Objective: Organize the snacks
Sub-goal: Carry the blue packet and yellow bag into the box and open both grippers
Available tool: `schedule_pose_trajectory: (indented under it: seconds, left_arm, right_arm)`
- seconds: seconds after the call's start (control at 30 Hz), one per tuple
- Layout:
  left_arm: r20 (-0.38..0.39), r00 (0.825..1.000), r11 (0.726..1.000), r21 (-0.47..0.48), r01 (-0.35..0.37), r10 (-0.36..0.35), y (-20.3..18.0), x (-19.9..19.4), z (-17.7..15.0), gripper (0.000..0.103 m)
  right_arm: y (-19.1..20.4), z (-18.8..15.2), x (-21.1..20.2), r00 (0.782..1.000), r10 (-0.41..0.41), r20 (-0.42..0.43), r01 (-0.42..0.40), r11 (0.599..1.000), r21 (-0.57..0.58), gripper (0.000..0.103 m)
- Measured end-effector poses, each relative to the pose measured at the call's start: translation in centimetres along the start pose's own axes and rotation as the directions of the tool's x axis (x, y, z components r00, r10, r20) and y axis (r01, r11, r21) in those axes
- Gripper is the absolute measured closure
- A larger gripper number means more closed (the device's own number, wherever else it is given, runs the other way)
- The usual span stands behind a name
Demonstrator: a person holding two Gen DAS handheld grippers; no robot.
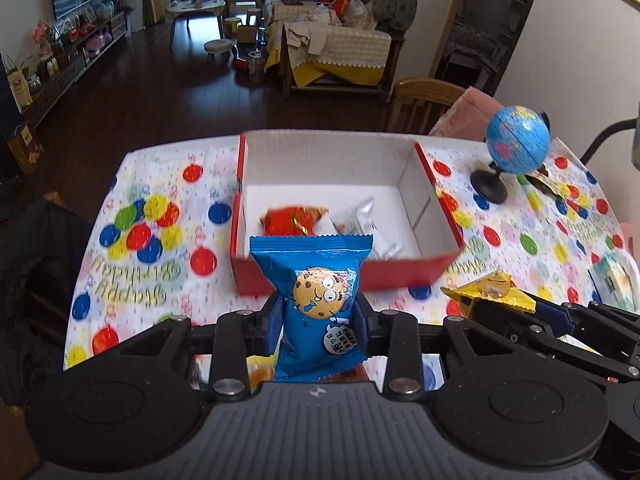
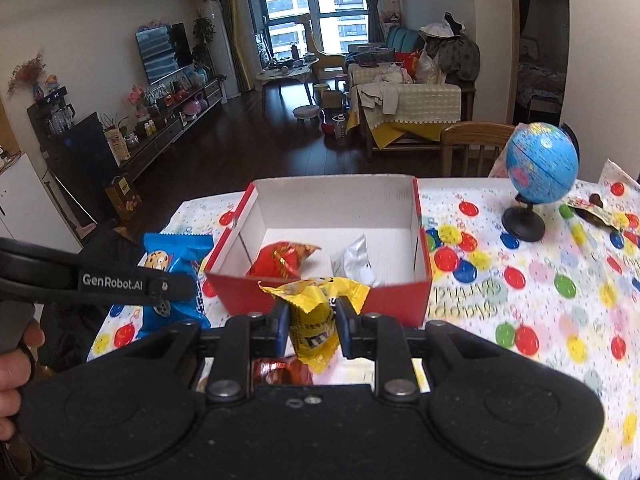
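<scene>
My left gripper (image 1: 318, 314) is shut on a blue cookie packet (image 1: 316, 280) and holds it upright just before the near wall of the red box (image 1: 400, 274). My right gripper (image 2: 311, 320) is shut on a yellow candy packet (image 2: 316, 304), also held just before the red box (image 2: 400, 300). Inside the box lie a red snack packet (image 1: 294, 221) and a silver-white packet (image 1: 356, 216); both show in the right wrist view too, the red one (image 2: 282, 260) and the silver one (image 2: 356, 260). The yellow packet (image 1: 486, 294) shows at the right of the left wrist view, the blue packet (image 2: 172, 256) at the left of the right.
A blue globe on a black stand (image 2: 538, 168) stands right of the box on the balloon-print tablecloth (image 2: 520, 300). A small green-yellow packet (image 2: 592, 210) lies behind it. A white pack (image 1: 614, 280) sits at the table's right edge. A wooden chair (image 2: 476, 140) stands behind the table.
</scene>
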State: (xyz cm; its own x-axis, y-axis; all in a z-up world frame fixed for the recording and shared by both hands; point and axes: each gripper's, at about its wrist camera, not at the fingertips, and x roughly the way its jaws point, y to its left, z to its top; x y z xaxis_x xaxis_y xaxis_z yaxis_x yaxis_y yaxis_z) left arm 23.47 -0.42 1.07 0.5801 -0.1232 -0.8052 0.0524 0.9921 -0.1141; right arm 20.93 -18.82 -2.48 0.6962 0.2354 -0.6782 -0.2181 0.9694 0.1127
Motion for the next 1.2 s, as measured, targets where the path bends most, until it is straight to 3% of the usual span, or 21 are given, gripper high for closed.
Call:
schedule_pose_trajectory:
  seconds: [0.6, 1.2]
  left_arm:
    - [-0.040, 0.993, 0.994, -0.001, -0.114, 0.114, 0.7, 10.2, 7.7, 0.068]
    - [-0.146, 0.976, 0.987, 0.001, -0.161, 0.159, 2.3, 19.2, 8.1, 0.068]
  right_arm:
    - [-3.0, 5.0, 10.3, 0.998, -0.005, -0.055, 0.004, 1.000, -0.028, 0.081]
    - [-4.8, 4.4, 19.2, 0.984, 0.002, -0.180, -0.006, 1.000, -0.020, 0.080]
